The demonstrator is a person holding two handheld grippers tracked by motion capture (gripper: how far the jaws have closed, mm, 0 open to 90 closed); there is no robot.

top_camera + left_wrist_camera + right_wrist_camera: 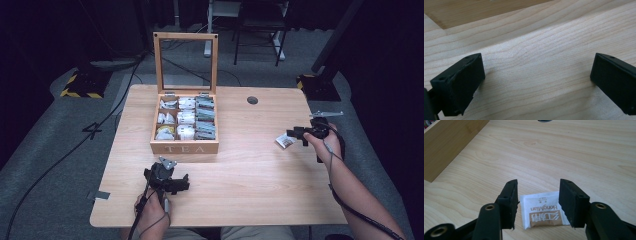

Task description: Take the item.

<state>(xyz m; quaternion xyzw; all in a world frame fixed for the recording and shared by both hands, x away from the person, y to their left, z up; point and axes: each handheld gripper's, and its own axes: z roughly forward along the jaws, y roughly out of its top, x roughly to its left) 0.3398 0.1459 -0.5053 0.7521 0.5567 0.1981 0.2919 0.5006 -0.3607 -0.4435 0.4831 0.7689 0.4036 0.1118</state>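
Sachet: we see one tea sachet (544,213) lying flat on the tabletop (240,165), well to the right of the tea box (184,131) and apart from it.
Right tool: our right tool (537,202) sits low over the sachet with its jaws partly apart, one to each side of the packet; we cannot tell whether they touch it, and they are not closed on it.
Left tool: our left tool (536,80) rests near the front edge of the tabletop, in front of the box, jaws wide and holding nothing.
Box: its lid (185,62) stands upright and the compartments look full of packets.
Weight: we judge the sachet very light, so it may slide on the smooth wood rather than lift.
Stiffness: we take it for thin paper or foil, soft and easily creased, though unlikely to break.
Grip: we would pinch it across its width near one short edge, tilting a jaw under the rim so the flat packet rises.
Risk: we think a hard squeeze would crumple it, and a shallow pinch could let it slip free.
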